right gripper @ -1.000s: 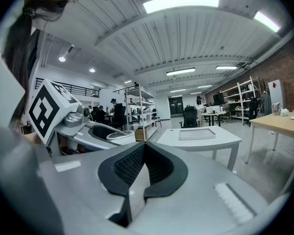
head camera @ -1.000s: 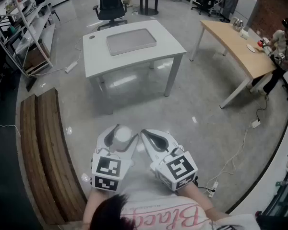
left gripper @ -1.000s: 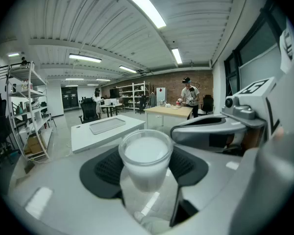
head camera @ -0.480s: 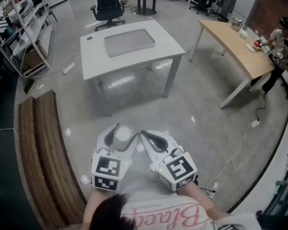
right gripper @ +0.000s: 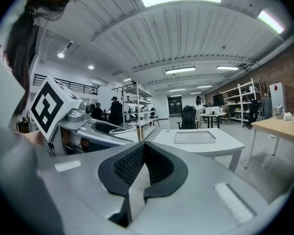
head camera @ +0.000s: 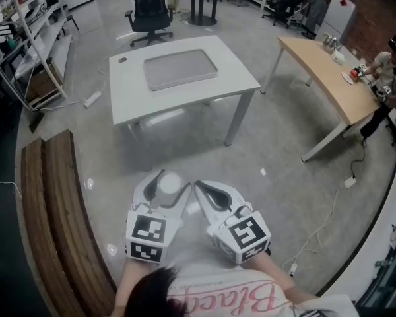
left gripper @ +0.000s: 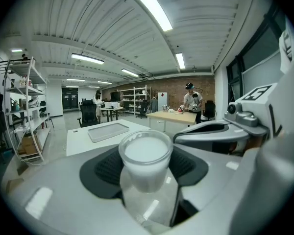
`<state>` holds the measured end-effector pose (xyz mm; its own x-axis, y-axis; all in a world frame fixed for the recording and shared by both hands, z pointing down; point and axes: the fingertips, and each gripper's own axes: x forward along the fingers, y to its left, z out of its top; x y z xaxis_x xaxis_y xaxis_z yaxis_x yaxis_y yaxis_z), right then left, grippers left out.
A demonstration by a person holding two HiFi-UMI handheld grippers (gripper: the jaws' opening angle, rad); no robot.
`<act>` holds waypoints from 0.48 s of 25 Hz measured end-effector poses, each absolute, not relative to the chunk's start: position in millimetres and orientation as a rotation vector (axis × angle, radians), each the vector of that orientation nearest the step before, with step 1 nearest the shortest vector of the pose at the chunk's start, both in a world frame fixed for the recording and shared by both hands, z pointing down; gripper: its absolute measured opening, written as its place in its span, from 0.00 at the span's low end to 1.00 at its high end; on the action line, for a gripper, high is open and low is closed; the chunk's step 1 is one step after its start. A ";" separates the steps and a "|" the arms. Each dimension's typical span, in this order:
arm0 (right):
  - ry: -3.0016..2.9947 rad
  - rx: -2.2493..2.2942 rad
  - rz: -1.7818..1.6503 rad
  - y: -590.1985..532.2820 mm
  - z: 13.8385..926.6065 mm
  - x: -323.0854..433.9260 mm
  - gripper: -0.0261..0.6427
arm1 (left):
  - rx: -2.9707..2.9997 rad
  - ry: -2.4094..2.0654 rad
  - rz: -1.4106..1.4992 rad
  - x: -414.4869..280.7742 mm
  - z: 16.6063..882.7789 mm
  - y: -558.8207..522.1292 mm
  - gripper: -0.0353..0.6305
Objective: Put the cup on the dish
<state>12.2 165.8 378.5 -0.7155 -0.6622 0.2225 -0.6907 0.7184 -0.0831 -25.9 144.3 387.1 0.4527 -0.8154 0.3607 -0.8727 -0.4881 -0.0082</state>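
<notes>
A small white cup (head camera: 169, 185) sits upright between the pads of my left gripper (head camera: 165, 178), which is shut on it at waist height above the floor. In the left gripper view the cup (left gripper: 146, 155) fills the gap between the dark pads. My right gripper (head camera: 202, 189) hangs just right of it, shut with nothing held; its pads (right gripper: 132, 166) meet at the tips. The dish is a flat grey tray (head camera: 180, 69) on a white table (head camera: 135, 94) some way ahead, also seen as the tray (left gripper: 108, 131) and the tray (right gripper: 194, 137).
A long wooden bench (head camera: 53, 203) runs along my left. Metal shelves (head camera: 26, 32) stand at the far left, a black office chair (head camera: 147, 12) stands behind the table. A wooden desk (head camera: 323, 61) with a seated person (head camera: 391, 65) is at the right. Cables (head camera: 317, 223) lie on the floor.
The room has shifted slightly in the head view, the white table sliding a little left and nearer. Both grippers keep the same pose, the cup still in the left one.
</notes>
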 end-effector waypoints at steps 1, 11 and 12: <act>-2.740 1.092 0.243 158.6 378.7 12.3 0.04 | 2.520 -1.482 0.472 -26.4 386.2 136.7 0.46; -2.695 1.118 0.251 83.1 373.2 1.7 0.04 | 2.530 -1.452 0.434 -37.2 379.8 52.1 0.46; -2.690 1.120 0.254 75.7 373.2 0.5 0.04 | 2.535 -1.449 0.430 -37.7 378.8 44.4 0.46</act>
<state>0.5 75.7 373.2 -0.6868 -0.6775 0.2634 -0.7148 0.6953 -0.0755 -37.7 44.4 378.8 0.4803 -0.8081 0.3411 -0.8632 -0.5044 0.0205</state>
